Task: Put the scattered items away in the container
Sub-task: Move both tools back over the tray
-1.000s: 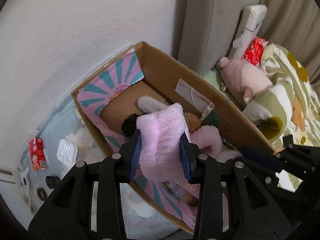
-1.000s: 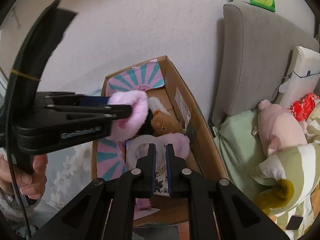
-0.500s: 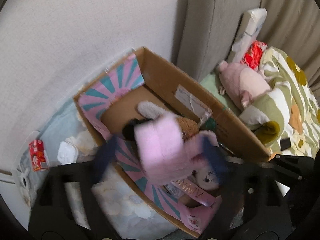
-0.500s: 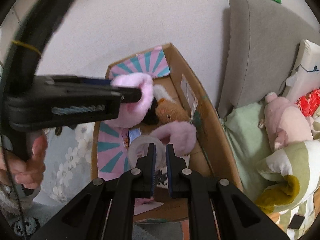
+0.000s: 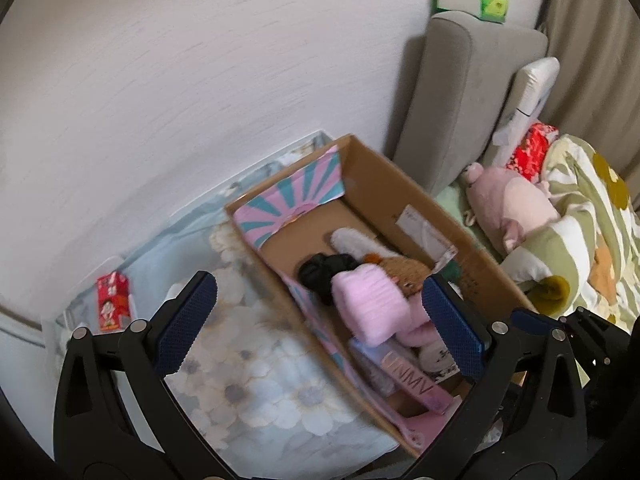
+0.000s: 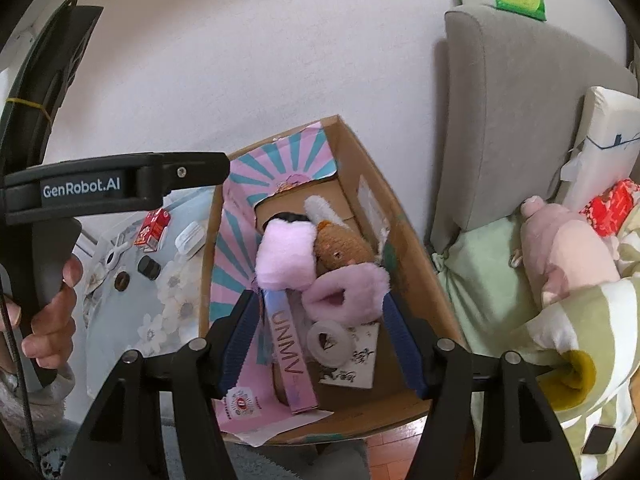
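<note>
While spread wide, both grippers' fingers (image 5: 188, 320) empty.

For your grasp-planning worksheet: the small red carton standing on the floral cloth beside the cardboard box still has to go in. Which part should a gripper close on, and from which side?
Grip the red carton across its narrow upright body, coming down from above. It stands upright and apart from the cardboard box, with flat opposite faces for the pads. The open left gripper seems nearer.

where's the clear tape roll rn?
Inside the cardboard box, near end: in the right wrist view the clear tape roll lies between the open right claw fingers, below the pink slipper, right of the UNMV box.
</note>
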A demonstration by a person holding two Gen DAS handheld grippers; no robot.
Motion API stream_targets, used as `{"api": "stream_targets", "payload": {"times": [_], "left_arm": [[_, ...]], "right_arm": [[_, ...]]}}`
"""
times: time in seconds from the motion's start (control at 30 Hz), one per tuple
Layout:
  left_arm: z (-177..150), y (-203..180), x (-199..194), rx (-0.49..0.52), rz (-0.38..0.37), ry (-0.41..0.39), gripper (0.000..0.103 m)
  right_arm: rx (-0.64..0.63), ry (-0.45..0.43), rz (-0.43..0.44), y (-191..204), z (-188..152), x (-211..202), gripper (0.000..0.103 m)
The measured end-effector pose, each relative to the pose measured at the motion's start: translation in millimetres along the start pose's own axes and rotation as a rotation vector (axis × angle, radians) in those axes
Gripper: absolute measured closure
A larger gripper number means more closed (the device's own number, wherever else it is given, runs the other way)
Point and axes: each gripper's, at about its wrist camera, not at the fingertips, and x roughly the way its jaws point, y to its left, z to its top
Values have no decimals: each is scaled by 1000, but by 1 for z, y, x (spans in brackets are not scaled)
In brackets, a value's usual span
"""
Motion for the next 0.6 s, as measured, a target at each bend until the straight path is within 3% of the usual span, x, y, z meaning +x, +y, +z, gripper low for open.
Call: {"api": "stream_targets", "payload": {"times": [0.6], "left_arm": [[-50, 82, -31, -186, 83, -5, 1]], "right_arm": [[-139, 21, 81, 63, 6, 17, 43]]}}
